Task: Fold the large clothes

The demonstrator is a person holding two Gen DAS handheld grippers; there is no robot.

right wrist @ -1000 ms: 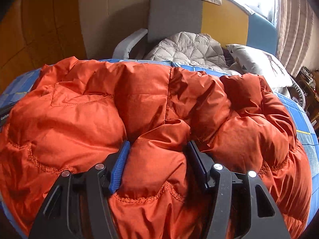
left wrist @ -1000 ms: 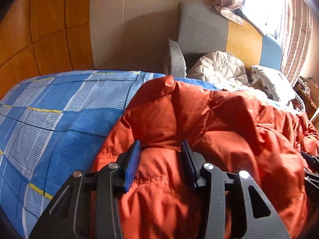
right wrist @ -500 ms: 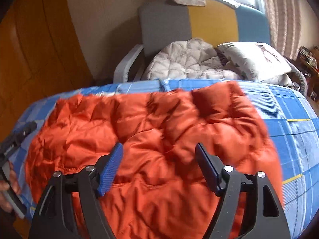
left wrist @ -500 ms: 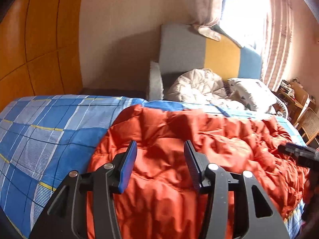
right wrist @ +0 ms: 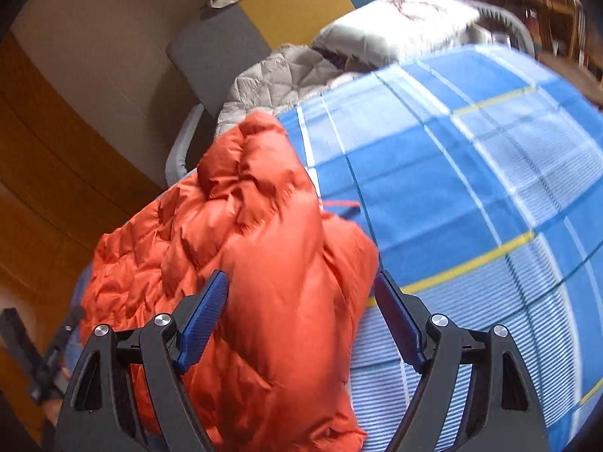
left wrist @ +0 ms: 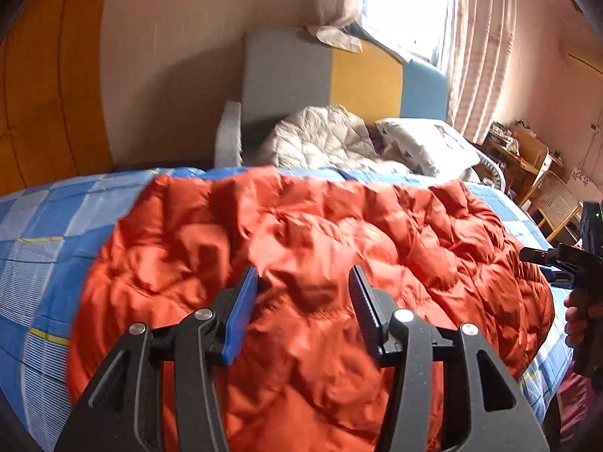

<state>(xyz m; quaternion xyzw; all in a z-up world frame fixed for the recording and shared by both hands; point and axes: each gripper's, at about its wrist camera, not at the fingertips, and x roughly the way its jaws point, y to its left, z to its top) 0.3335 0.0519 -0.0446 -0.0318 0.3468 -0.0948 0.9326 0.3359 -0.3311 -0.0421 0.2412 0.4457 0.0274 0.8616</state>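
Observation:
An orange puffy down jacket (left wrist: pixel 309 248) lies spread on a bed with a blue checked sheet (left wrist: pixel 41 233). My left gripper (left wrist: pixel 303 293) is open and empty, held above the jacket's near edge. My right gripper (right wrist: pixel 301 301) is open and empty, above the jacket's right end (right wrist: pixel 264 248), where a thin orange cord (right wrist: pixel 339 202) lies on the sheet (right wrist: pixel 471 173). The right gripper shows at the right edge of the left wrist view (left wrist: pixel 565 260). The left gripper shows at the lower left of the right wrist view (right wrist: pixel 49 354).
A grey, yellow and blue armchair (left wrist: pixel 324 75) stands beyond the bed, holding a beige quilted garment (left wrist: pixel 320 139) and a white pillow (left wrist: pixel 426 143). A wooden panel wall (left wrist: pixel 45 86) is on the left. A curtained window (left wrist: pixel 410 3) and wicker chair (left wrist: pixel 554 203) are at right.
Both grippers have let go of the jacket, opened wider and pulled back and up from it. The jacket now lies flatter on the bed. The right gripper has swung to the jacket's right end.

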